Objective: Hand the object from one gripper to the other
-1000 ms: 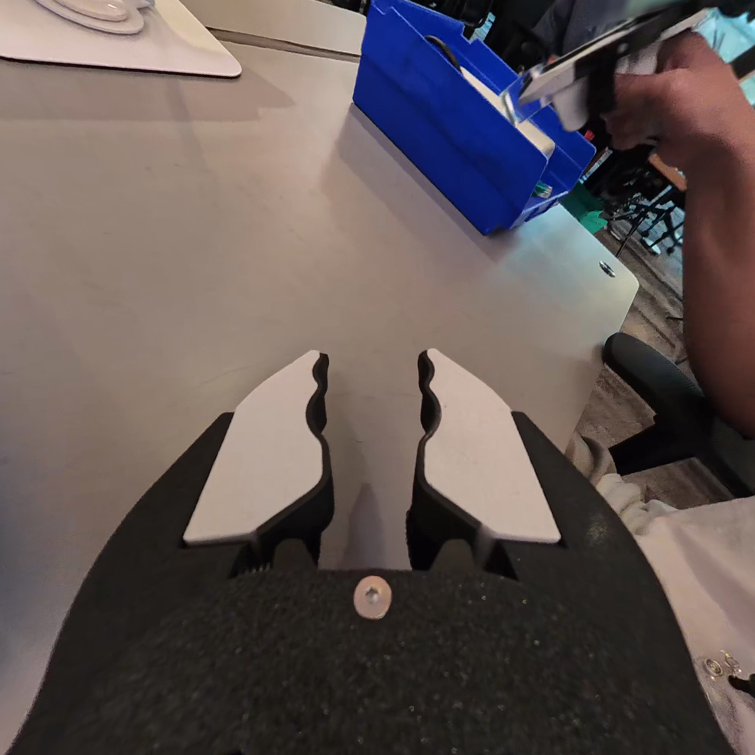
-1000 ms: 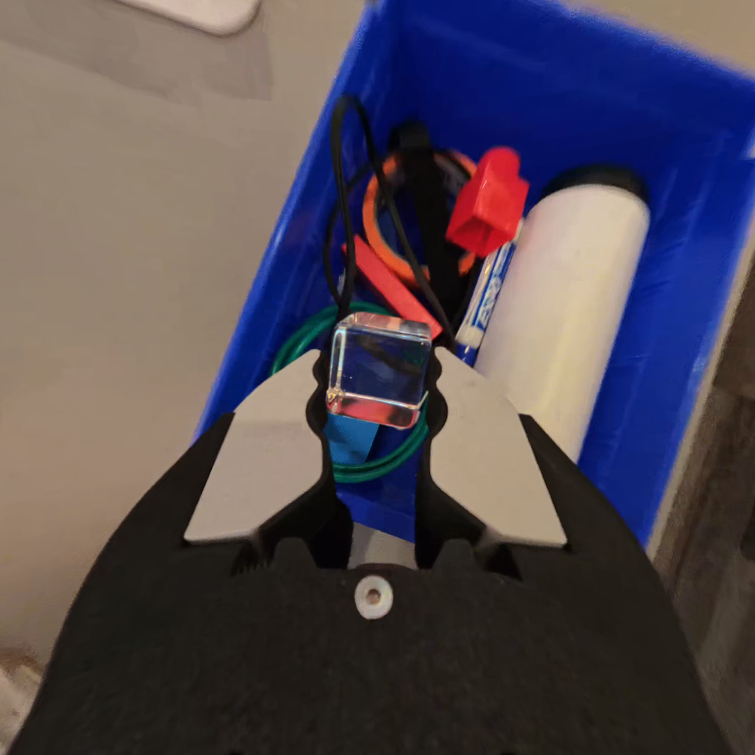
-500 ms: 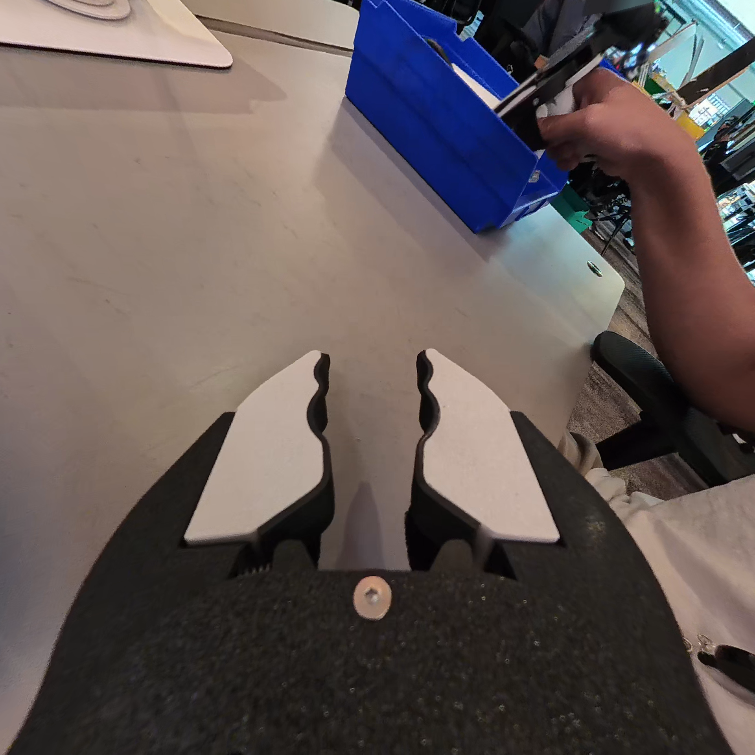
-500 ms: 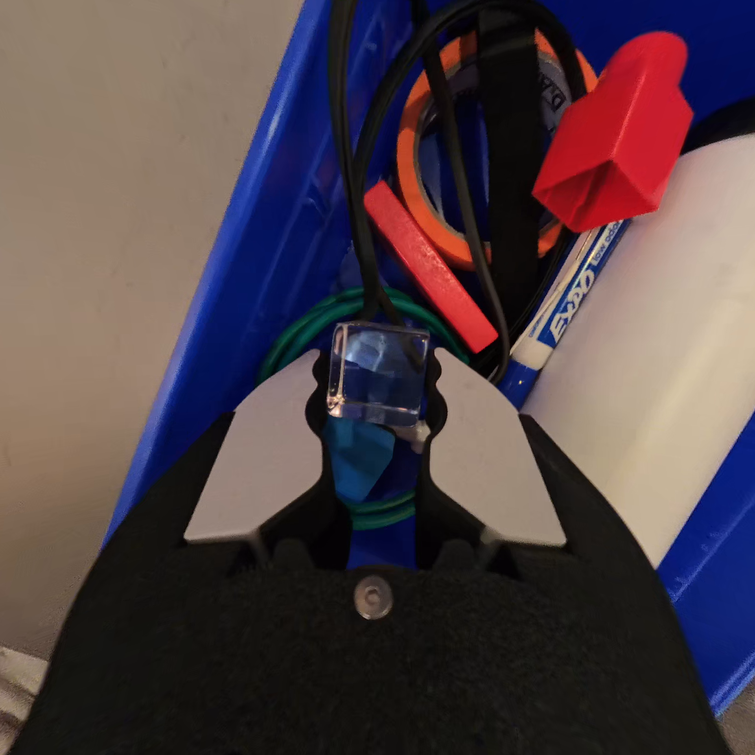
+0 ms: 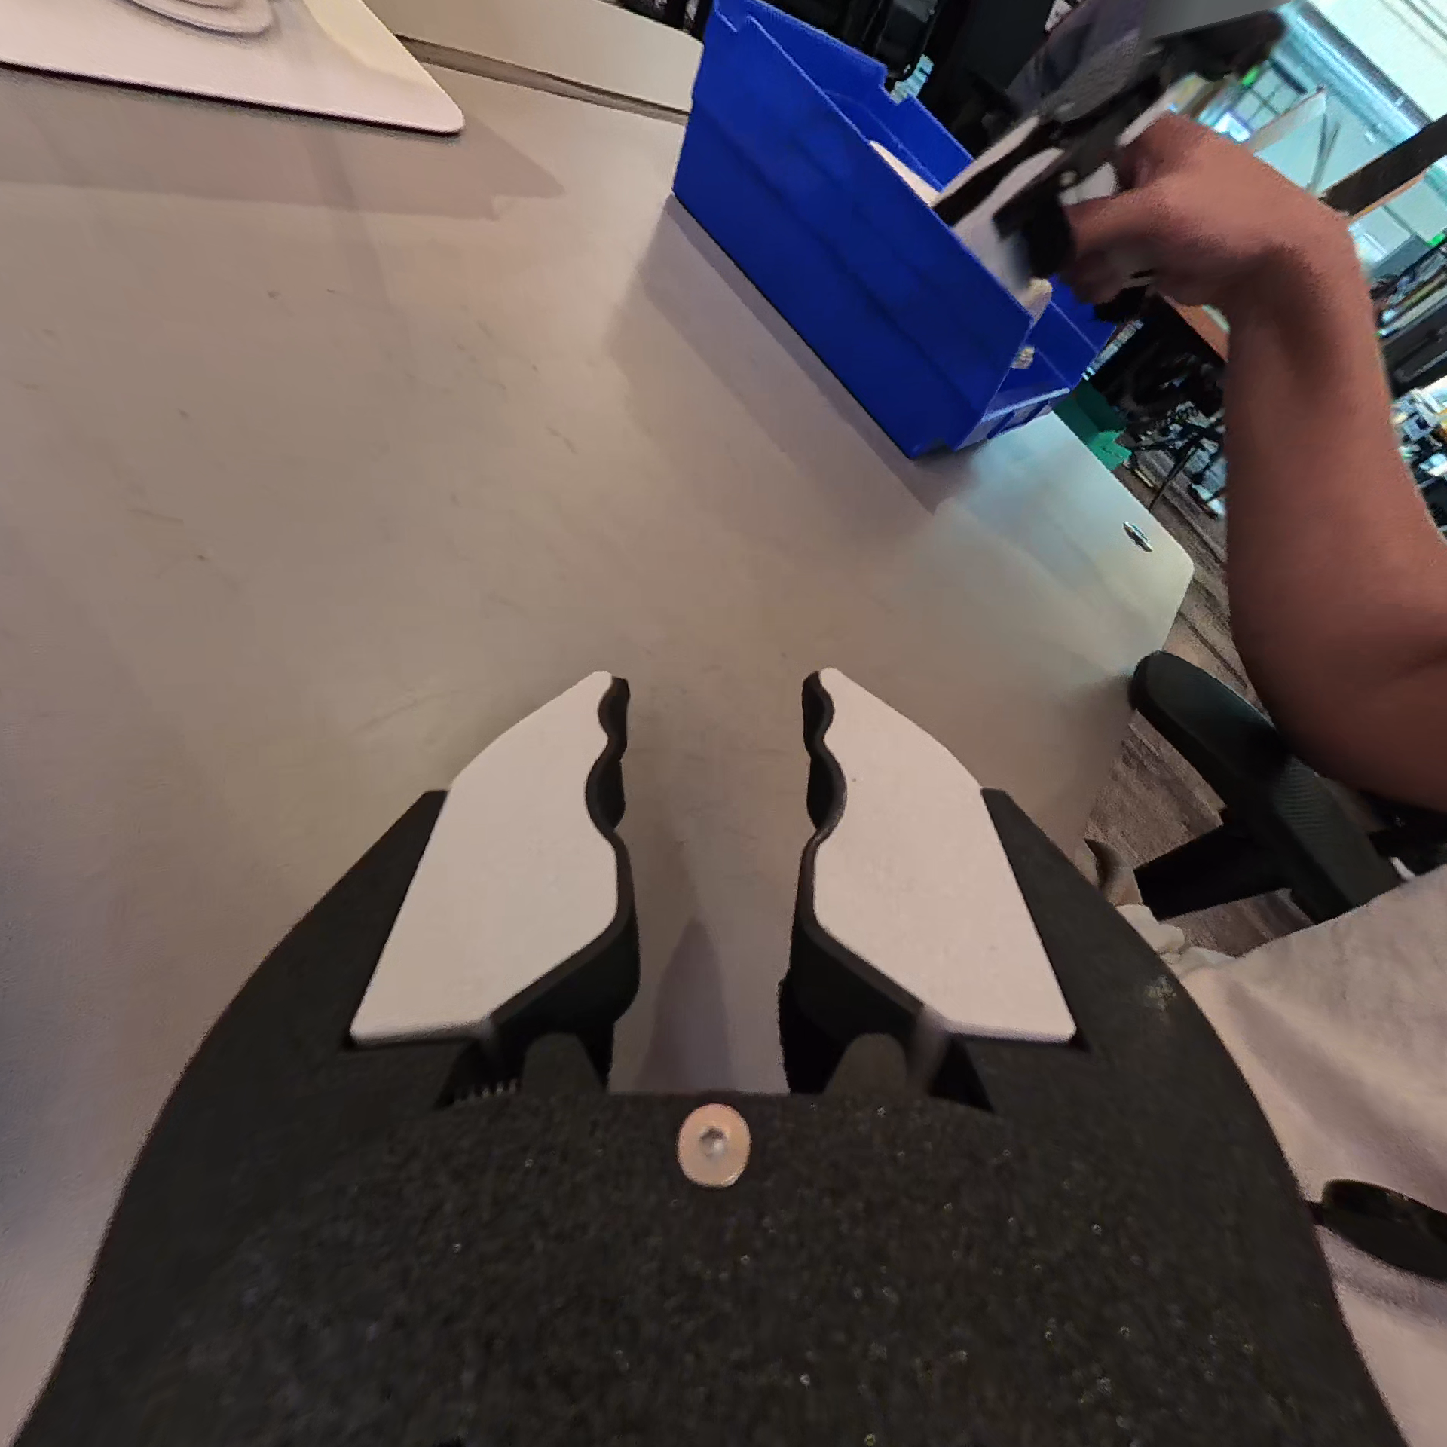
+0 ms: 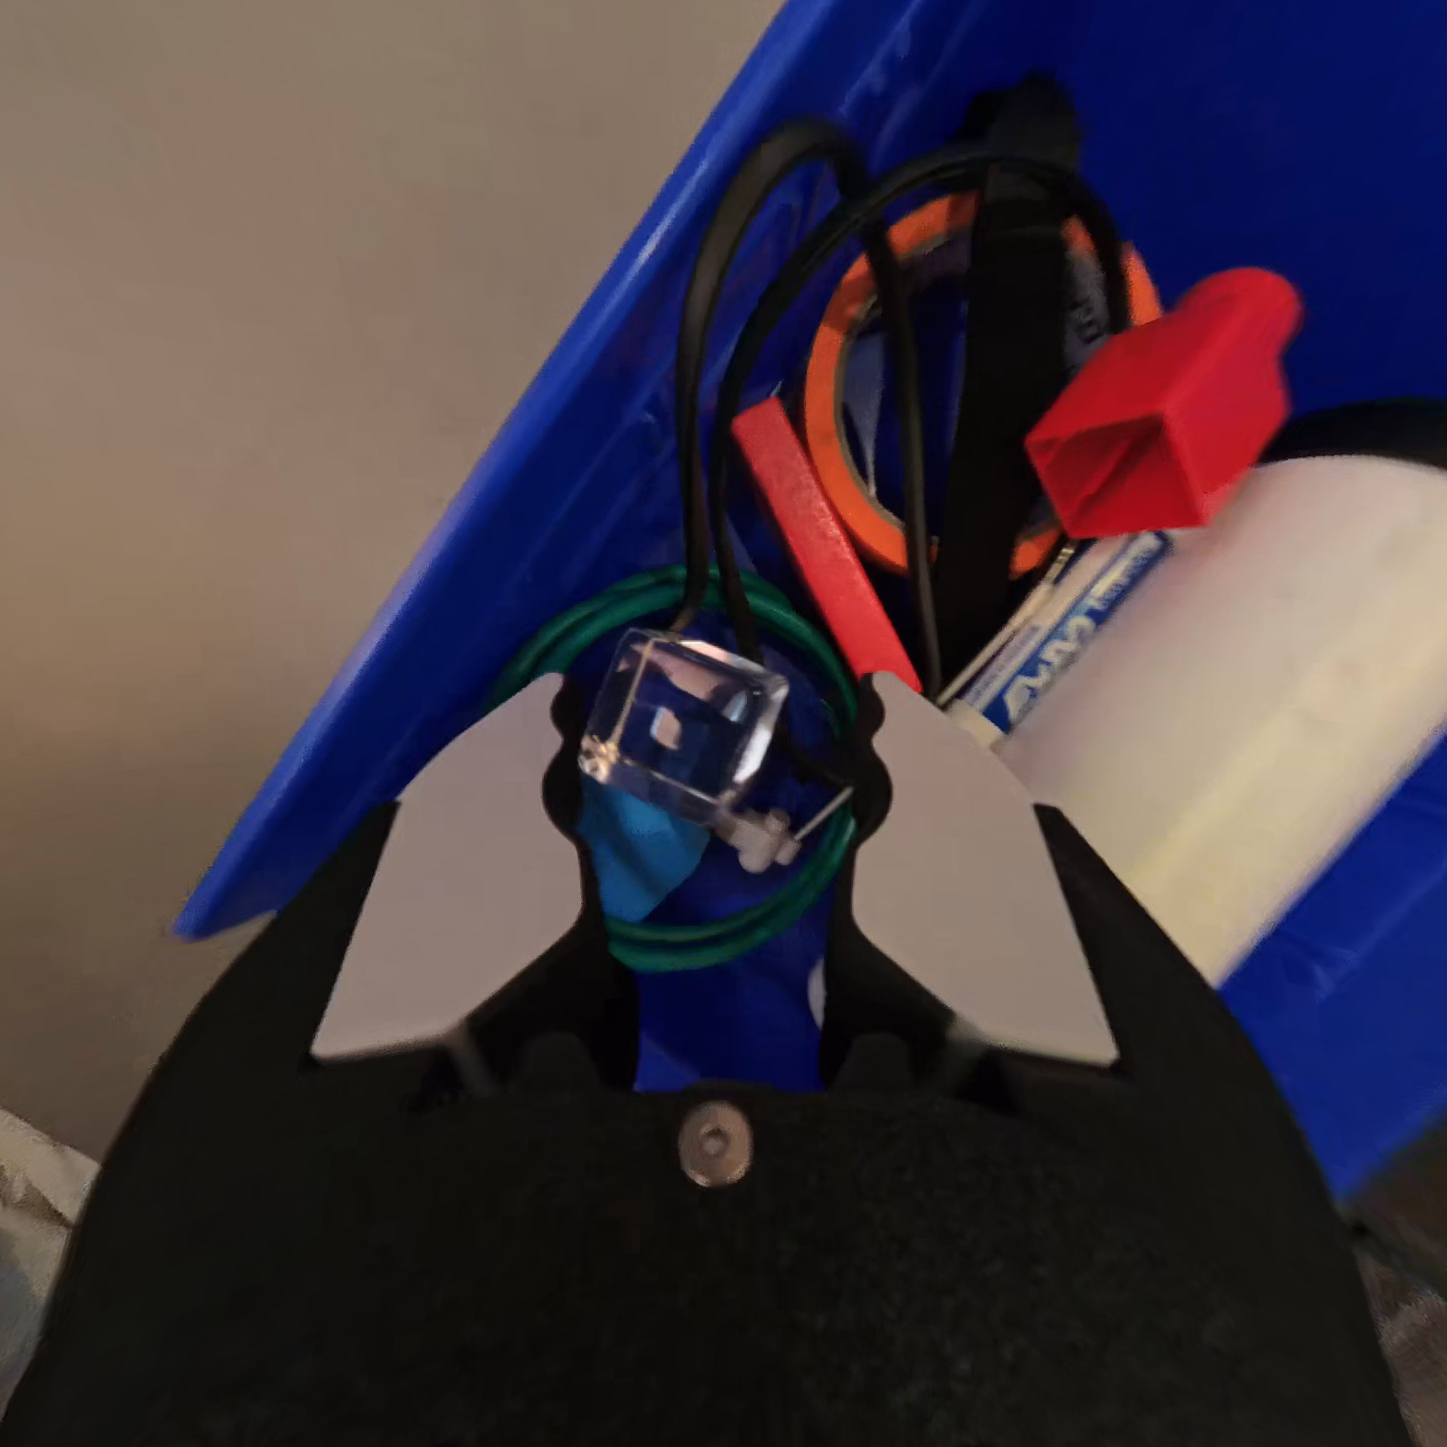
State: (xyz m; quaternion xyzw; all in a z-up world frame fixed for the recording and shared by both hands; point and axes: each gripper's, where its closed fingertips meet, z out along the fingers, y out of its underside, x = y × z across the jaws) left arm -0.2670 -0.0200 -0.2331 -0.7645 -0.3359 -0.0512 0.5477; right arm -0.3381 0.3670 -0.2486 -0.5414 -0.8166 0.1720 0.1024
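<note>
Right hand-held gripper (image 6: 709, 705) was spread wide over the blue bin (image 6: 485, 595); clear cube (image 6: 683, 736) tilted between its fingers, touching neither, above the green wire coil (image 6: 783, 924). Left hand-held gripper (image 5: 714, 689) sat part-open, empty, over the bench (image 5: 313, 470).

A bright blue bin (image 6: 548, 438) on a plain grey desk (image 5: 329, 485) holds a clear, colourless cube (image 6: 681, 728), a green wire loop (image 6: 783, 932), black cables (image 6: 705, 376), an orange tape ring (image 6: 853, 501), a flat red bar (image 6: 822, 556), a red hollow block (image 6: 1159, 415) and a white cylinder (image 6: 1221, 744). Both tools, left (image 5: 714, 689) and right (image 6: 709, 689), pair pale grey finger plates with speckled black bodies.
</note>
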